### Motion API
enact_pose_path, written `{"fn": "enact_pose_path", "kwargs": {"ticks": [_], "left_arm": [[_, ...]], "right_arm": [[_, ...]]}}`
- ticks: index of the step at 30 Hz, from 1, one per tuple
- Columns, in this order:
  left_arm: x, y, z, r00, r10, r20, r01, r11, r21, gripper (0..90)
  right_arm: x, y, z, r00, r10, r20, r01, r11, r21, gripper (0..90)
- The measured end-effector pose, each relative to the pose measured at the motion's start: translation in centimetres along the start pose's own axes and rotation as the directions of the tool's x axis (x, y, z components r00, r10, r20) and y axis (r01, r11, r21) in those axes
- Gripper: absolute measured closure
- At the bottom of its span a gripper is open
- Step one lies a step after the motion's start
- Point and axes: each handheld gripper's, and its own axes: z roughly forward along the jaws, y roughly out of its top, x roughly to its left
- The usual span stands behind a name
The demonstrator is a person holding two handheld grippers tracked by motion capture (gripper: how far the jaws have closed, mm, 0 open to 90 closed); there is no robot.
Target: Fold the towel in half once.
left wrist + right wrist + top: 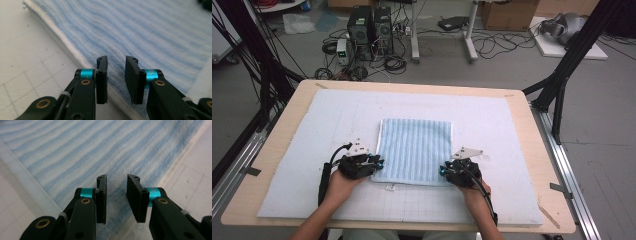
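Note:
A folded towel [414,150] with pale blue and white stripes lies flat in the middle of the white mat [327,120]. My left gripper [376,162] sits at the towel's near left corner, its jaws apart over the white hem. My right gripper [444,170] sits at the near right corner in the same way. In the left gripper view the gripper [116,61] stands open just above the towel [150,30], nothing pinched between the pads. The right gripper view has the gripper [117,178] open over the towel [82,147] near its edge.
The mat covers most of a wooden table [287,115]. A small white tag [389,188] pokes out from the towel's near edge. Beyond the table's far edge the floor holds computer towers [369,27], cables and black frame legs [562,75].

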Motion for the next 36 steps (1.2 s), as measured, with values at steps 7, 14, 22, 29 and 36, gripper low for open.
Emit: {"fn": "enact_pose_path", "kwargs": {"ticks": [7, 14, 22, 29, 36], "left_arm": [[-0.3, 0.2, 0.1, 0.9990, 0.020, -0.040, -0.019, 0.9997, 0.017, 74.5], [1.0, 0.6, -0.6, 0.9988, -0.046, -0.014, 0.045, 0.9965, -0.070, 66.6], [4.5, 2.7, 0.8, 0.9895, -0.139, 0.039, 0.144, 0.9751, -0.169, 72.5], [7.1, 4.9, 4.1, 0.9789, -0.199, 0.045, 0.204, 0.9670, -0.153, 77.6], [8.3, 6.0, 7.0, 0.9748, -0.217, -0.051, 0.213, 0.9745, -0.071, 76.5]], "right_arm": [[-0.4, -0.4, -0.2, 0.9994, 0.036, -0.003, -0.036, 0.9993, -0.009, 64.3], [-0.9, 0.3, -1.3, 0.9977, 0.056, -0.039, -0.059, 0.9932, -0.101, 60.3], [-3.4, 2.7, 0.1, 0.9991, 0.042, -0.009, -0.042, 0.9902, -0.133, 68.4], [-5.9, 5.7, 3.2, 0.9976, 0.068, 0.013, -0.067, 0.9917, -0.110, 71.5], [-7.8, 7.3, 6.6, 0.9945, 0.086, 0.060, -0.081, 0.9939, -0.074, 72.1]]}}
